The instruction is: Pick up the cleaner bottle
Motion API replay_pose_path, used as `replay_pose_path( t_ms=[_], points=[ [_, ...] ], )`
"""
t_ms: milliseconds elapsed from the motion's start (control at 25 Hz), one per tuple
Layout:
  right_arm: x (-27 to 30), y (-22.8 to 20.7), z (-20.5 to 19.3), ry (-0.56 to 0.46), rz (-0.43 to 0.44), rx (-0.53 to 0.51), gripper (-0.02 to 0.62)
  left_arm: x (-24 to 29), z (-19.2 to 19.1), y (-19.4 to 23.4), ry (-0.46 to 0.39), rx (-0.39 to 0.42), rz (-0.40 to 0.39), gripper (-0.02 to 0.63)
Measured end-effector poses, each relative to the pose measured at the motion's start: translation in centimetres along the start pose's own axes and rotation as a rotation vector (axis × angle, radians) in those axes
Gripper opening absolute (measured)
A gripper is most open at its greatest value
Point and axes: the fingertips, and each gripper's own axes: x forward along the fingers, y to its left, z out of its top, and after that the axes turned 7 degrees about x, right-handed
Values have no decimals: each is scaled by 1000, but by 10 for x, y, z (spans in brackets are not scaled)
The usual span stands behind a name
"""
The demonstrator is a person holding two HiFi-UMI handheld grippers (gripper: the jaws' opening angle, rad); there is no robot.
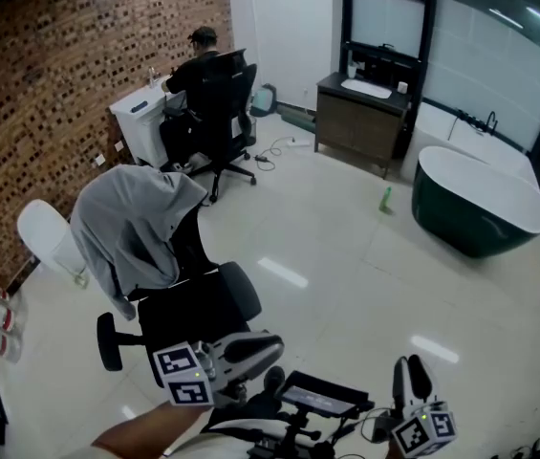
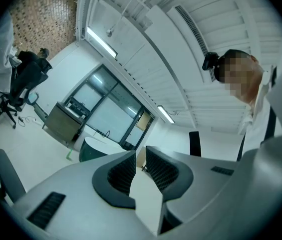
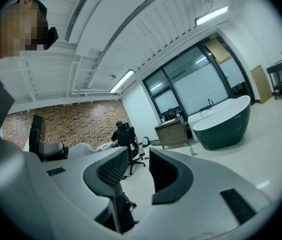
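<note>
I've got both claws low in the head view, well apart from the bottle [image 1: 385, 199]. It stands far out on the floor, just beside the tub [image 1: 470, 229], on the tub's 9 o'clock side. From my left claw [image 1: 271, 347] the bottle sits at about 1 o'clock. From my right claw [image 1: 413, 366] it's near 12. Left jaws are pressed together with nothing between them. Right jaws are a slit apart and empty. A chair [image 1: 198, 309] sits close at the left claw's 10 o'clock.

Closed, empty left claw [image 2: 141, 157] facing bathtub [image 2: 92, 150]
</note>
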Motion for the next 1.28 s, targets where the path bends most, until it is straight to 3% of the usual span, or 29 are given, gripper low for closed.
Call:
replay_pose_path(
  t_ms=[240,720,1280],
  points=[
    [18,-13,20,-18,-53,-42,130,24,5,26,-7,-6,-33,46],
    [101,-23,40,2,-68,-47,130,57,19,104,11,-54,-39,46],
    [178,4,73,-3,-61,-117,130,57,51,176,-25,-73,-46,46]
  ],
)
